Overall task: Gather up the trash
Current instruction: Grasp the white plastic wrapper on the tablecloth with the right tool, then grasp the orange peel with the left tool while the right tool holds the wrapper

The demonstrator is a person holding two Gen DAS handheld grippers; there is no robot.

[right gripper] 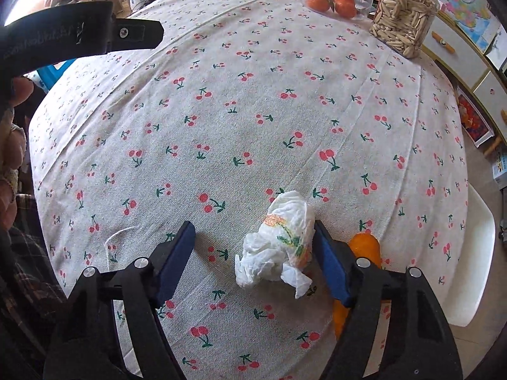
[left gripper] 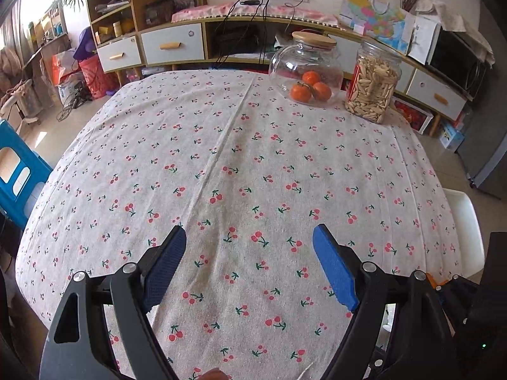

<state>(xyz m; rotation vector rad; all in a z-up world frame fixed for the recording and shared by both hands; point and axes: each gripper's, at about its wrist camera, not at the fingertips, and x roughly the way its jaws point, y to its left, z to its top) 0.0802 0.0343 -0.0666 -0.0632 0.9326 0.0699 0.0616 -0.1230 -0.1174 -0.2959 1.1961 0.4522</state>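
A crumpled white tissue (right gripper: 280, 242) with an orange and green print lies on the cherry-print tablecloth (right gripper: 221, 110). My right gripper (right gripper: 253, 237) is open around it; the tissue rests against the right finger (right gripper: 332, 269) and well clear of the left one. An orange peel (right gripper: 366, 250) lies just outside the right finger, partly hidden by it. My left gripper (left gripper: 248, 240) is open and empty above bare tablecloth (left gripper: 221, 158). Its black body (right gripper: 79, 31) shows at the upper left of the right wrist view.
A glass jar with three tangerines (left gripper: 305, 69) and a jar of seeds (left gripper: 374, 85) stand at the table's far right; both also show in the right wrist view. A white chair (right gripper: 472, 269) is at the right edge, a blue stool (left gripper: 19, 171) at the left.
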